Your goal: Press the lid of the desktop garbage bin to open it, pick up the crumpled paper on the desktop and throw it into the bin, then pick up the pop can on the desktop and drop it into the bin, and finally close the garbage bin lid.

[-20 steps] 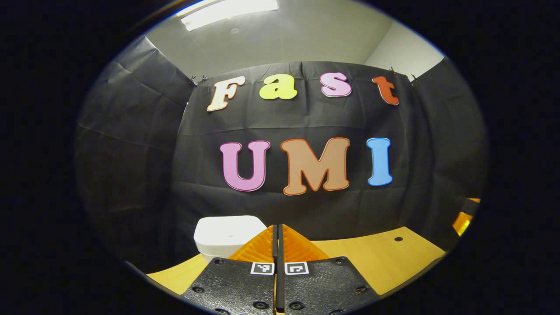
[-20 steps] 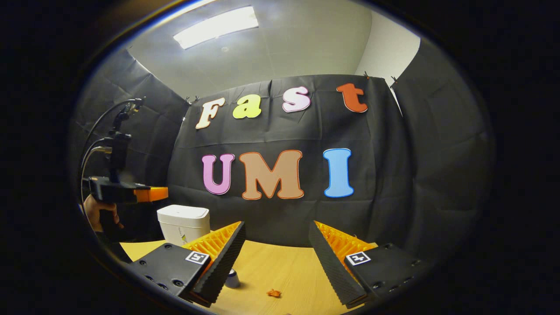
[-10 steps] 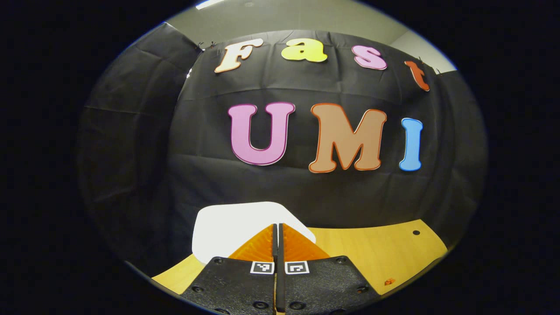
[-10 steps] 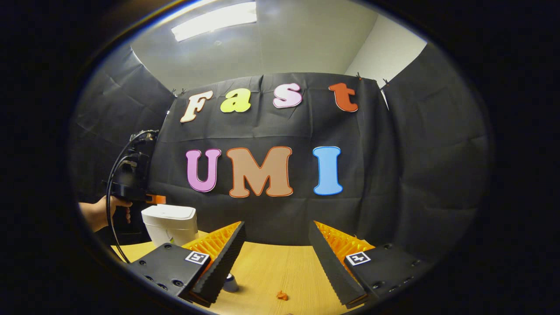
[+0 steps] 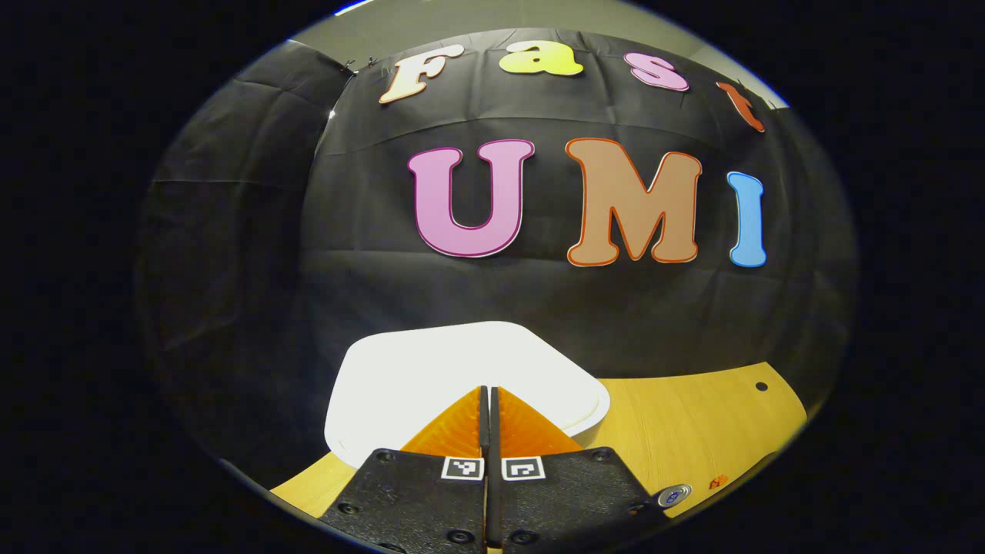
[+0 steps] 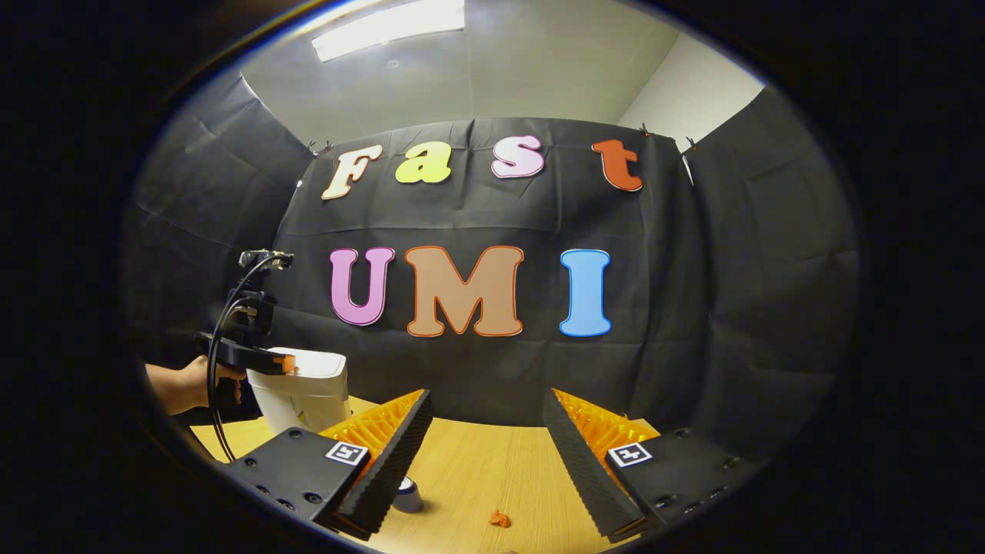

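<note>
The white desktop bin (image 5: 431,369) sits close under my left gripper (image 5: 489,390), lid down. That gripper is shut with nothing between its fingers. In the right gripper view the left gripper (image 6: 265,358), held by a hand (image 6: 181,385), rests its tips at the near edge of the bin (image 6: 308,392) lid. My right gripper (image 6: 486,400) hovers open and empty over the table. Below it lie the pop can (image 6: 408,495), partly hidden by one finger, and the small orange crumpled paper (image 6: 500,519). The pop can (image 5: 674,495) and paper (image 5: 718,482) also lie right of the bin.
The wooden table (image 6: 477,462) stretches between the bin and the right gripper. It has a small dark hole (image 5: 761,386) near its far right corner. Black cloth walls close the booth behind and on both sides. Cables (image 6: 223,338) trail from the left gripper.
The left gripper has come forward and down onto the bin lid, which now looms larger beneath it. The right gripper has barely shifted and stays open.
</note>
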`<state>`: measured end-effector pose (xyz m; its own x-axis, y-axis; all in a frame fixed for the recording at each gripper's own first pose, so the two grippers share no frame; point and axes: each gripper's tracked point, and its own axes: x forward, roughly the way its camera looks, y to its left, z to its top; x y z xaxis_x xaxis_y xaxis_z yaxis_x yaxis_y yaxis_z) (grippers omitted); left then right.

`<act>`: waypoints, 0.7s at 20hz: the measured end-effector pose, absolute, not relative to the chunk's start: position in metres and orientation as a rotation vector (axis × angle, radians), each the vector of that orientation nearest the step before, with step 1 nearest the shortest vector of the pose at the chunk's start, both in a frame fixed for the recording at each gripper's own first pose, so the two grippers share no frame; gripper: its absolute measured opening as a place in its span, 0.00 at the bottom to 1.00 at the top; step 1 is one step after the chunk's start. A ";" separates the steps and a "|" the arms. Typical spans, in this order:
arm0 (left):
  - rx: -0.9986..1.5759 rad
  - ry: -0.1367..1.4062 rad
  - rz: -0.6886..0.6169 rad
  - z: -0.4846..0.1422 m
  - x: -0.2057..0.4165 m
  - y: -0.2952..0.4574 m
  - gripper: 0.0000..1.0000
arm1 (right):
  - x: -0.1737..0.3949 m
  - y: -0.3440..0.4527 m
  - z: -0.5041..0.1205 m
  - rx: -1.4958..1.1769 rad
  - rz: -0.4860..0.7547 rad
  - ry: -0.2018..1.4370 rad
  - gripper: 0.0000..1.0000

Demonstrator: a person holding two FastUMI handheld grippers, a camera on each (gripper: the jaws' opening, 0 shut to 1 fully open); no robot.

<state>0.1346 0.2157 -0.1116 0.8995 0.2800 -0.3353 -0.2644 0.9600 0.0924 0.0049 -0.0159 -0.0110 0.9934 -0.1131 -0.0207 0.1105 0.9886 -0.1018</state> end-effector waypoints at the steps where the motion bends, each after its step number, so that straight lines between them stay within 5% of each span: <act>1: 0.029 0.355 0.280 -0.111 0.134 0.213 0.00 | 0.006 -0.015 -0.011 -0.103 -0.107 0.030 0.97; 10: 0.088 0.105 0.258 -0.046 0.132 0.199 0.00 | 0.009 -0.009 -0.005 -0.078 -0.068 0.013 0.97; 11: 0.088 0.077 0.239 -0.033 0.130 0.194 0.04 | 0.010 -0.008 -0.004 -0.070 -0.067 0.009 0.97; 14: 0.095 -0.003 0.219 -0.006 0.118 0.179 0.48 | 0.012 -0.009 -0.001 -0.053 -0.063 -0.009 0.97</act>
<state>0.1178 0.1795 -0.0059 0.9762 0.2163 0.0133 -0.2166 0.9718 0.0935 0.0118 -0.0085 -0.0013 0.9980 -0.0627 0.0105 0.0632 0.9966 -0.0528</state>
